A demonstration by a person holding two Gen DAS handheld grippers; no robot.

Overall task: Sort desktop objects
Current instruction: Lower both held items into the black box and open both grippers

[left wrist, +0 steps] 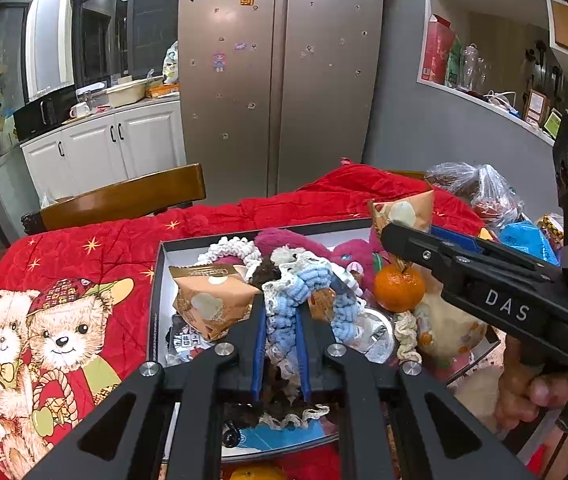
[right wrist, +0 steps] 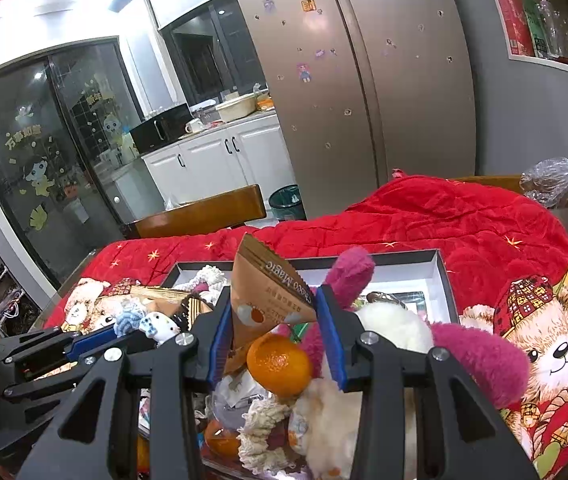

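Note:
A black box (left wrist: 156, 280) with a white inside (right wrist: 442, 276) lies on the red quilt, full of plush toys, scrunchies and snack packets. My left gripper (left wrist: 282, 344) is shut on a blue-and-white knitted scrunchie (left wrist: 284, 308) over the box. My right gripper (right wrist: 276, 336) is shut on a brown triangular Choco Magic snack packet (right wrist: 272, 296), held upright above a tangerine (right wrist: 280, 364). In the left wrist view the right gripper (left wrist: 396, 236) holds that packet (left wrist: 404, 208) above the tangerine (left wrist: 398, 288). A second snack packet (left wrist: 212, 300) lies in the box at the left.
A red quilt with teddy bears (left wrist: 56, 320) covers the table. Pink plush toys (right wrist: 480, 360) and a white one (right wrist: 396, 324) fill the box. Plastic bags (left wrist: 480, 188) stand at the far right. A wooden chair back (left wrist: 124, 196) stands behind the table, with a fridge (left wrist: 280, 76) beyond.

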